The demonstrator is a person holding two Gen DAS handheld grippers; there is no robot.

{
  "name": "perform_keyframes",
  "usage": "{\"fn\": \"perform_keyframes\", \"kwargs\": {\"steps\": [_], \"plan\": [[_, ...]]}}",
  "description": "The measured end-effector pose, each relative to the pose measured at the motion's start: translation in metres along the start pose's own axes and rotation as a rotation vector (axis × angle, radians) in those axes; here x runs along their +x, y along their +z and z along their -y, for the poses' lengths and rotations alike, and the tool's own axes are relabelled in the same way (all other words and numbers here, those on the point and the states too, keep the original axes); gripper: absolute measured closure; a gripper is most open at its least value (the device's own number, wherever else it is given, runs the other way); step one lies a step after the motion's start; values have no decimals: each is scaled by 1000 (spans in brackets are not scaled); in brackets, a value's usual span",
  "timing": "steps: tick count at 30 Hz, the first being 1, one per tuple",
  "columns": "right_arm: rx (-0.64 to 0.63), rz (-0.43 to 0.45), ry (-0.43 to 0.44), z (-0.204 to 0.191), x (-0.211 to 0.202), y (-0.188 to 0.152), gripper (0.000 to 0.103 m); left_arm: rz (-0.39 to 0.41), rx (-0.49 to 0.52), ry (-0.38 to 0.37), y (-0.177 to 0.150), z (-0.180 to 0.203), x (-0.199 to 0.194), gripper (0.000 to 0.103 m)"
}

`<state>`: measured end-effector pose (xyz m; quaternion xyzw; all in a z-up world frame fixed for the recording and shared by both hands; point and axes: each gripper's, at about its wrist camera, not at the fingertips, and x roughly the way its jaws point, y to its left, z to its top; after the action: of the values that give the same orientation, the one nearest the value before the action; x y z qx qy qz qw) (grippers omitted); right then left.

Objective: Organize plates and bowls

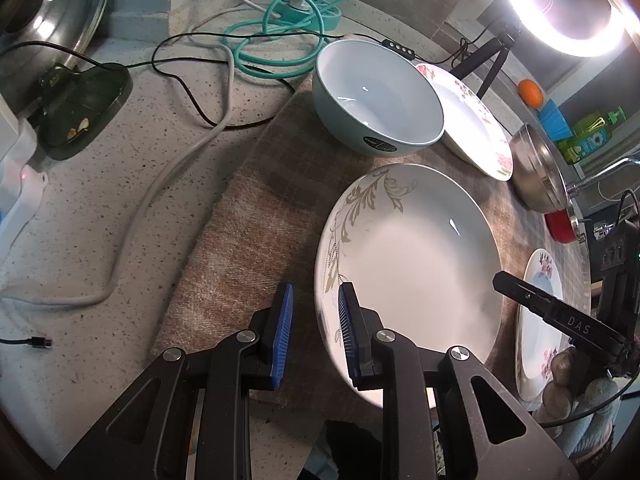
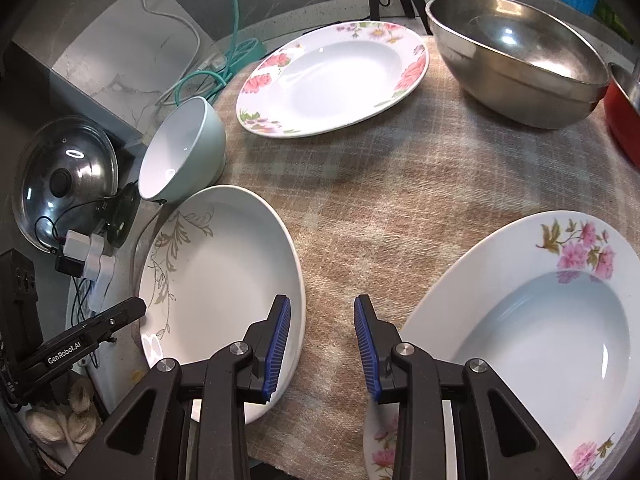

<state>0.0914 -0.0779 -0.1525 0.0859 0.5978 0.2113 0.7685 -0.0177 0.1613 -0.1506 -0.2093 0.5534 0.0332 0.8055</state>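
A white plate with a grey leaf pattern [image 1: 412, 264] [image 2: 216, 280] lies on the plaid cloth [image 1: 248, 216]. My left gripper [image 1: 314, 332] is open, its jaws astride the plate's near-left rim. A pale green bowl [image 1: 380, 96] [image 2: 184, 152] sits behind it. A pink-flowered plate [image 1: 476, 120] [image 2: 332, 76] lies farther back. Another pink-flowered plate [image 2: 532, 328] [image 1: 536, 320] lies at the right. My right gripper [image 2: 322, 344] is open and empty over the cloth [image 2: 400, 184] between the leaf plate and that flowered plate.
A steel bowl [image 2: 516, 56] [image 1: 540, 172] and a red pan [image 2: 624, 116] stand at the back right. Cables [image 1: 224, 60], a teal power strip [image 1: 316, 12], a glass lid [image 2: 64, 180] and a ring light [image 1: 568, 4] crowd the counter at left and back.
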Motion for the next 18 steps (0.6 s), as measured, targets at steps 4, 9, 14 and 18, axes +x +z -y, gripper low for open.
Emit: {"fn": "perform_keyframes", "kwargs": {"steps": [4, 9, 14, 18], "plan": [[-14, -6, 2, -5, 4, 1, 76, -5, -7, 0, 0, -1, 2, 82], [-25, -17, 2, -10, 8, 3, 82, -13, 1, -2, 0, 1, 6, 86], [-27, -27, 9, -11, 10, 3, 89, -10, 8, -2, 0, 2, 7, 92], [-27, -32, 12, -12, 11, 2, 93, -8, 18, 2, 0, 4, 8, 95]]}}
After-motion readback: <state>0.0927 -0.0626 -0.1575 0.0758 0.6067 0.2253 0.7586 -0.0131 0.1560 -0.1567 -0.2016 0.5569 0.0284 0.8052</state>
